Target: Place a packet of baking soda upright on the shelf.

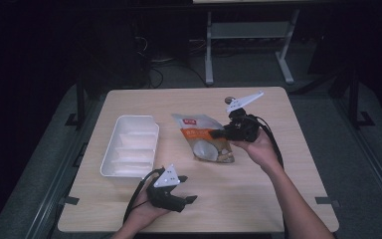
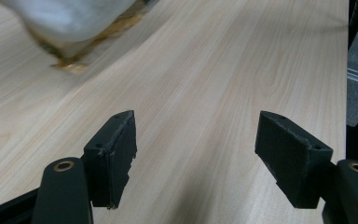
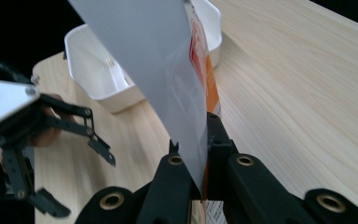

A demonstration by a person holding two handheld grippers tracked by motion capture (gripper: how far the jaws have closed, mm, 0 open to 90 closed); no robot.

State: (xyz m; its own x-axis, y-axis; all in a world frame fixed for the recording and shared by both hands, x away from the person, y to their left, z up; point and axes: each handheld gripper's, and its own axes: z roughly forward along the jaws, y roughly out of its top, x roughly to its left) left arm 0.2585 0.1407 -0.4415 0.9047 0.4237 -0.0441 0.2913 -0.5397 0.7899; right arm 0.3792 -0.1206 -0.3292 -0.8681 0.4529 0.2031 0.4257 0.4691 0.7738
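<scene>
Table (image 1: pixel 258 199): pale wood-grain top, smooth and matt. Tray (image 1: pixel 129 146): white plastic, smooth, faintly glossy. Pouch (image 1: pixel 203 137): thin glossy film, printed orange and white, with a plain grey-white back. Left gripper (image 2: pixel 196 158): matt black pads with roughened edges and brass-coloured rivets; grey plate above.

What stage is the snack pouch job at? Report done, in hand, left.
Done: right gripper is shut on the snack pouch edge. In hand: pouch being handled beside the white tray. Left: left gripper is open, holding nothing; the tray looks empty, presumably the pouch's destination.
</scene>
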